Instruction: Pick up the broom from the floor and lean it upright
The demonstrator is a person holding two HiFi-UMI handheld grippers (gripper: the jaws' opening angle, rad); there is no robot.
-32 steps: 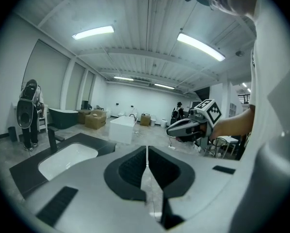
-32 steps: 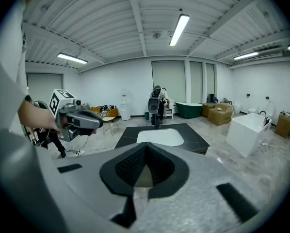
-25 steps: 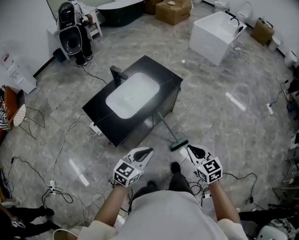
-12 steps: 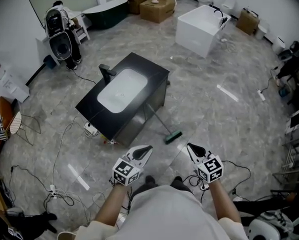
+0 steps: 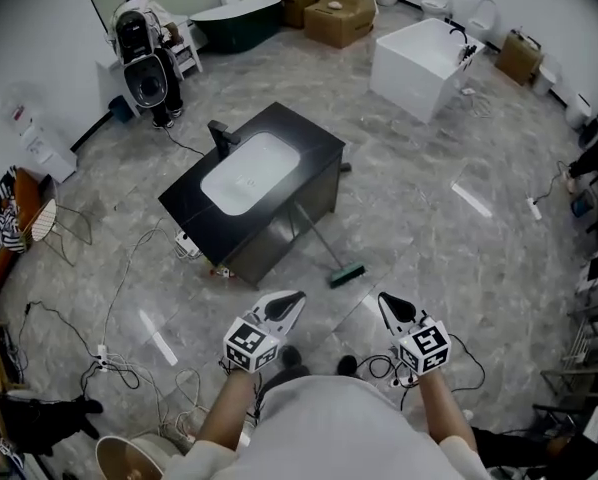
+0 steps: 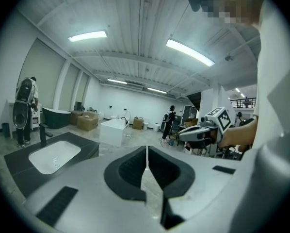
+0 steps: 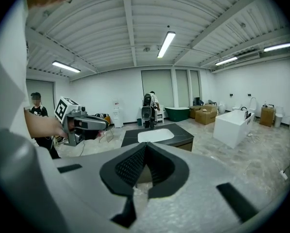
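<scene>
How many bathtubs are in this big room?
2. A dark green bathtub stands at the back, left of the cardboard boxes; a white bathtub stands to their right. Others may be hidden out of view.

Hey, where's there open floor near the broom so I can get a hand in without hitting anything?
The floor right of the broom, out toward the white tub, is bare, and so is the near side of its green head. It is crowded left of the black sink cabinet: a power strip and cables lie there.
</scene>
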